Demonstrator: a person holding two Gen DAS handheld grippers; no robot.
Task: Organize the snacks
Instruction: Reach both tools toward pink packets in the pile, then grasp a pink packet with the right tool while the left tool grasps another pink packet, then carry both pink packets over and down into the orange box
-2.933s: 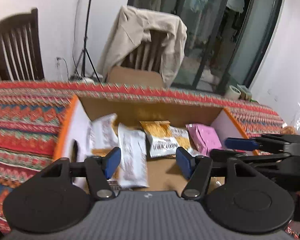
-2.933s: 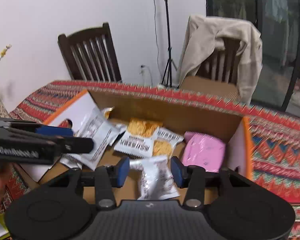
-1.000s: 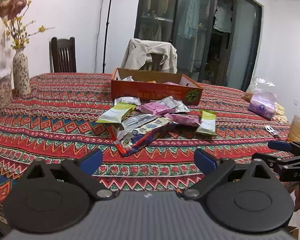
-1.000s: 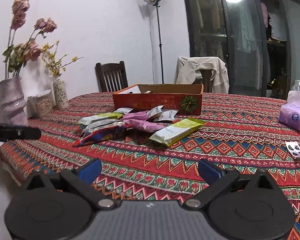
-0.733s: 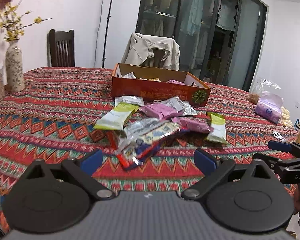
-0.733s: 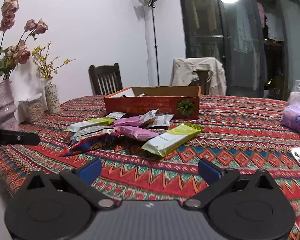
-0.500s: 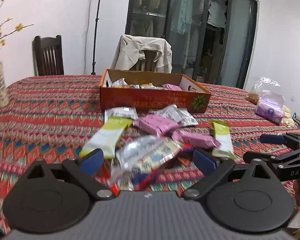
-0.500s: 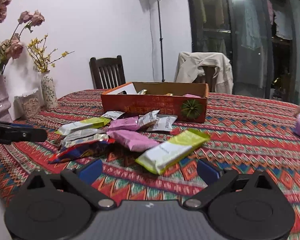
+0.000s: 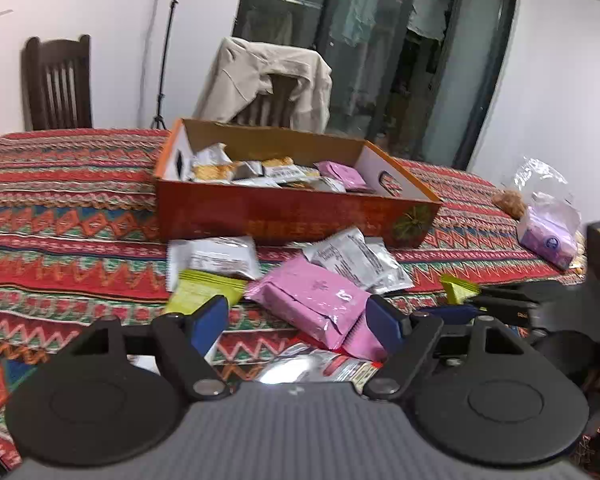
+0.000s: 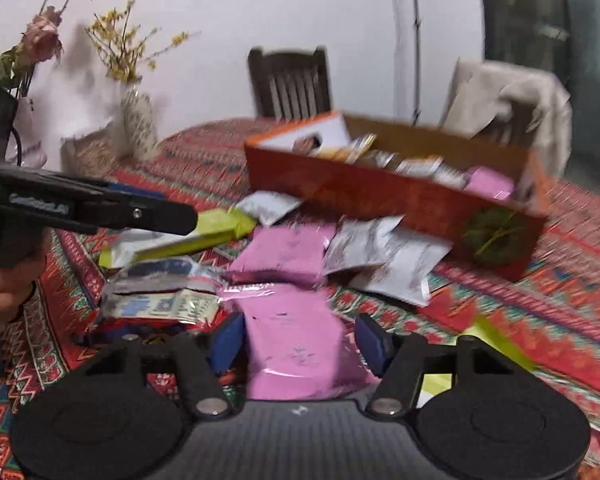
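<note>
Several packets already lie in the box point(image 9: 300, 216); many remain loose on the surface point(image 9: 60, 208). Both claws, left point(image 9: 298, 320) and right point(image 10: 300, 340), have been closing, each astride a pink packet point(image 10: 296, 344), gripping nothing yet.

Indoor artificial light, even and moderately bright; white walls read a flat grey-white. Left wrist view mostly sharp in the middle: cardboard box point(image 9: 296, 216) and pink packet point(image 9: 312, 300) crisp, slight smear on the dark chair point(image 9: 56, 84) at left. Glare hotspot on the foil wrapper point(image 9: 288, 372) at bottom centre. Right wrist view heavily motion-blurred: tablecloth point(image 10: 560, 300) pattern streaks on the right, box, vase point(image 10: 138, 124) and flowers soft. Both frames show fisheye bending and dark vignette corners. Glass doors point(image 9: 380, 52) dark, dim reflections. Shadows under packets soft, short.
</note>
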